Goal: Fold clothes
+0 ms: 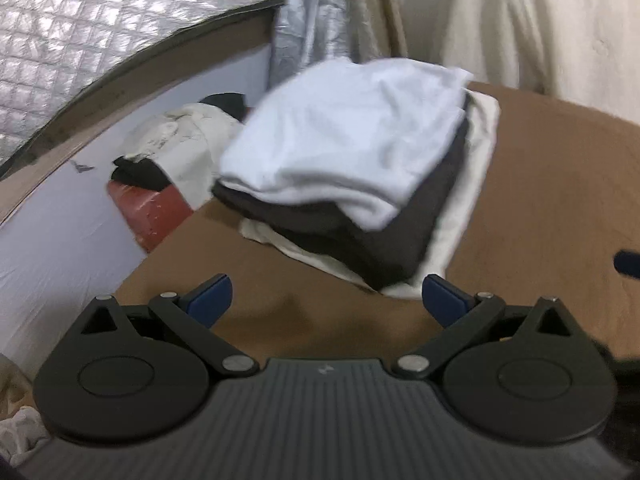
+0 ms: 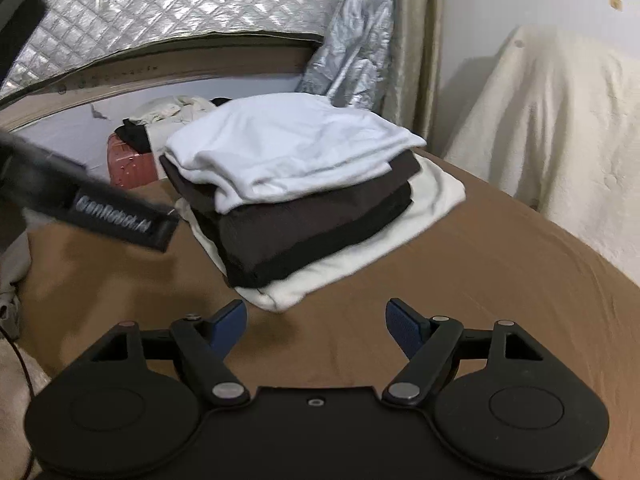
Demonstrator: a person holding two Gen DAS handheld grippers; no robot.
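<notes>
White cotton top crowns the folded stack of clothes (image 2: 304, 192) straight ahead, nearer my right gripper (image 2: 316, 320); both it and my left gripper (image 1: 326, 300) gape empty.

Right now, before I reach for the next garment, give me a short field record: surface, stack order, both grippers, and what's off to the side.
surface: brown sheet, bare around the stack
stack top: white folded garment
stack middle: dark brown folded garment
stack bottom: cream folded garment, edges showing on the near and right sides
left gripper: open, nothing between the fingers, short of the stack
right gripper: open, nothing between the fingers, short of the stack
beyond the surface: loose cream and black clothes on a red suitcase
</notes>
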